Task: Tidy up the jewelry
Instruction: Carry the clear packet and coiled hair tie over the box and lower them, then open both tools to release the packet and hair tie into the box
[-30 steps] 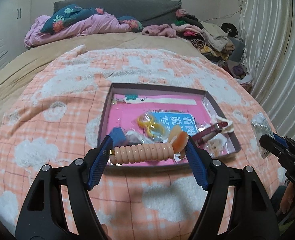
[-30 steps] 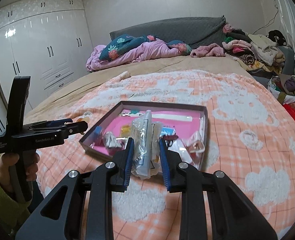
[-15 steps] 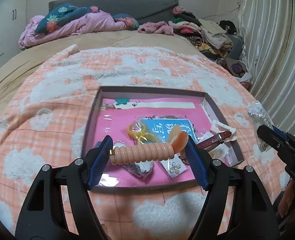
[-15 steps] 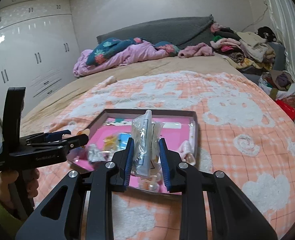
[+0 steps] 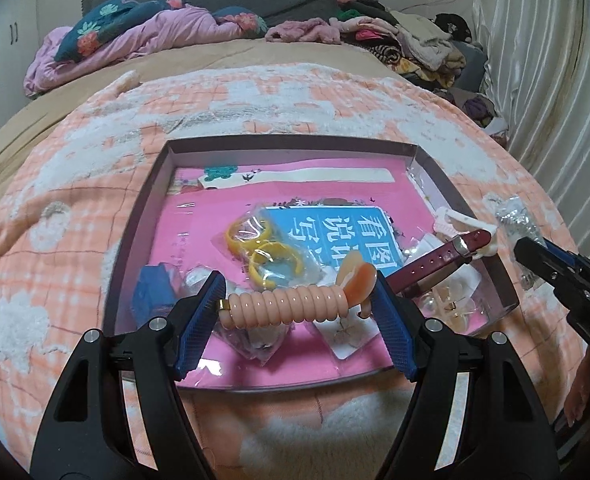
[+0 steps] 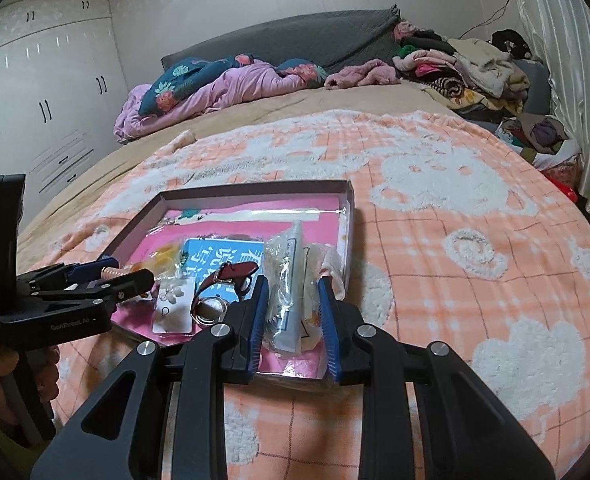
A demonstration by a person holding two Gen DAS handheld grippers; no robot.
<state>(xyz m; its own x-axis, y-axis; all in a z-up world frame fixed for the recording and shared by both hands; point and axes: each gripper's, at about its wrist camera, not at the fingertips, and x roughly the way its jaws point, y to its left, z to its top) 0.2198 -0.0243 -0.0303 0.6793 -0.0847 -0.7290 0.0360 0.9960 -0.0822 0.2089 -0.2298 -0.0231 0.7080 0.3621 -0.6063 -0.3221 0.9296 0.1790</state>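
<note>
Around you is a bedroom: white wardrobe doors [image 6: 43,120] on the left wall, a pleated curtain [image 5: 543,92] on the right, and a grey headboard [image 6: 295,40] at the far end with rumpled bedding [image 5: 143,36] and heaped clothes [image 6: 467,64] below it. You work over an orange checked blanket [image 6: 475,248] with white fluffy patches, which covers the near part of the bed.

On that blanket lies a shallow tray [image 5: 287,146] with dark walls and a pink floor. A blue printed card [image 5: 335,232] lies on the floor near the middle. Beside it are yellow rings in a clear bag [image 5: 263,248], a maroon watch strap [image 5: 443,258] leaning over the right wall, a small blue box [image 5: 153,290] at the left, and white earring cards [image 6: 173,308] near the front edge.

Your left gripper [image 5: 297,308] hovers over the front of the tray, jaws set wide and clamped on the two ends of a peach spiral hair tie [image 5: 287,306], which spans the gap crosswise, clear of the tray floor.

Your right gripper [image 6: 293,312] hangs over the tray's front right corner, jaws narrow and pinching a clear plastic packet [image 6: 289,280] that stands upright between the blue pads. What the packet holds is too crumpled to make out.
</note>
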